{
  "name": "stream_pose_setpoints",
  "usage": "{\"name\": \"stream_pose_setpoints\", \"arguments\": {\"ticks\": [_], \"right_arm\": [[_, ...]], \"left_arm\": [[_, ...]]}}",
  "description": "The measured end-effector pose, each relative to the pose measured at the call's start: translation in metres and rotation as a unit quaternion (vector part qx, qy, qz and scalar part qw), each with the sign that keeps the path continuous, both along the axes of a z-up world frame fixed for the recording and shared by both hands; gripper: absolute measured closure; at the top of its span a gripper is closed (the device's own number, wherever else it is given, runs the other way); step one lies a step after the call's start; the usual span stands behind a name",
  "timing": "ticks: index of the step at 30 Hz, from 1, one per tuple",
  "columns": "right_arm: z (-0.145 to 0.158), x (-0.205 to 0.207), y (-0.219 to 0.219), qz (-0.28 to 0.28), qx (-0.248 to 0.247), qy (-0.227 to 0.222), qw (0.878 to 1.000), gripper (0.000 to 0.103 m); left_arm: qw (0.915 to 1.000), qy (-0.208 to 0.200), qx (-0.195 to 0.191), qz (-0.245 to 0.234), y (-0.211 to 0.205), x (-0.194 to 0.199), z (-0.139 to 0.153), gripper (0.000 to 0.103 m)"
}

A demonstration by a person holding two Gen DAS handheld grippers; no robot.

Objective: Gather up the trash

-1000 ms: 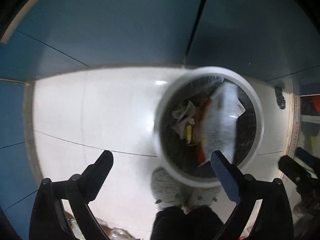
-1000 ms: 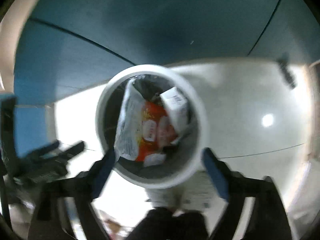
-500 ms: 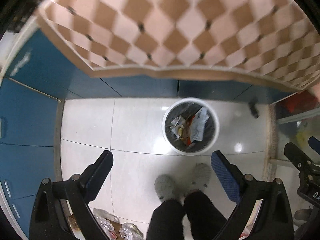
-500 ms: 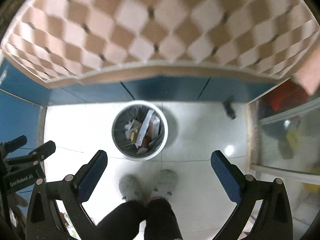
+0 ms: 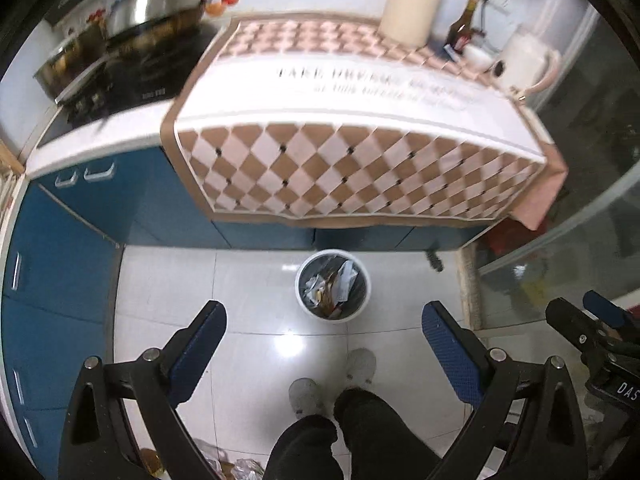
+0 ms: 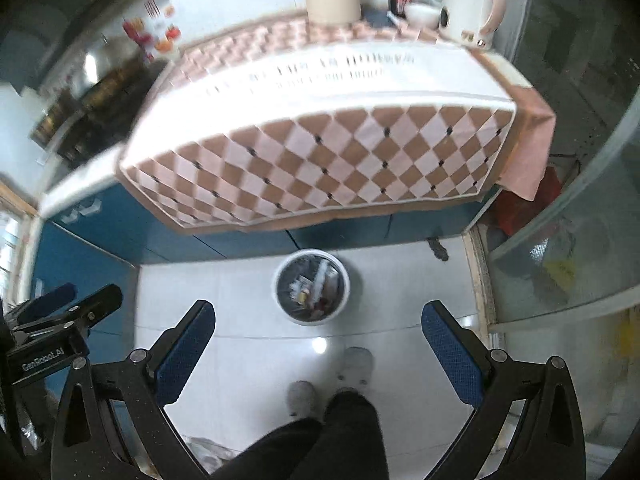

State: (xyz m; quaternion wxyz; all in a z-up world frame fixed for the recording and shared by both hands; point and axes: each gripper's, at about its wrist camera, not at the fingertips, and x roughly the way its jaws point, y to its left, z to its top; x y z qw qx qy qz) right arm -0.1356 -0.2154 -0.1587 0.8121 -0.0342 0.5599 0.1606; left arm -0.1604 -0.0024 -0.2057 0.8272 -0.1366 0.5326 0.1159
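Grippers risen, bin (image 5: 333,290) far below, counter (image 5: 360,128) ahead

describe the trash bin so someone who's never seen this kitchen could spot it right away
Find the counter draped with the brown and pink checkered cloth. On the white tiled floor below its front edge stands the trash bin, just ahead of the person's shoes. It is the only round white container on the floor, dark-lined and full of wrappers.

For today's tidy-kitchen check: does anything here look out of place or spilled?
Yes. Crumpled wrappers lie loose on the floor behind the person's shoes, outside the bin, which already holds trash. Both grippers are empty.
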Motion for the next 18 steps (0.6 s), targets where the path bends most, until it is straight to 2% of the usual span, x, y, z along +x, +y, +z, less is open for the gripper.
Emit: {"name": "stream_pose_setpoints", "arguments": {"ticks": [6, 10, 14, 18], "right_arm": [[0.072, -0.029, -0.007, 0.006, 0.039, -0.01, 0.999, 0.0], [0.106, -0.035, -0.007, 0.023, 0.06, -0.01, 0.998, 0.0], [0.123, -0.033, -0.007, 0.045, 0.071, -0.011, 0.996, 0.0], [0.134, -0.032, -0.004, 0.064, 0.075, -0.018, 0.995, 0.0]], "left_arm": [[0.9994, -0.03, -0.014, -0.003, 0.0, -0.02, 0.05, 0.003], [0.9986, -0.05, -0.017, 0.004, -0.003, -0.028, 0.076, 0.003], [0.9971, -0.069, -0.031, 0.011, -0.007, -0.035, 0.093, 0.003], [0.9973, -0.071, -0.016, 0.009, -0.012, -0.038, 0.099, 0.0]]}}
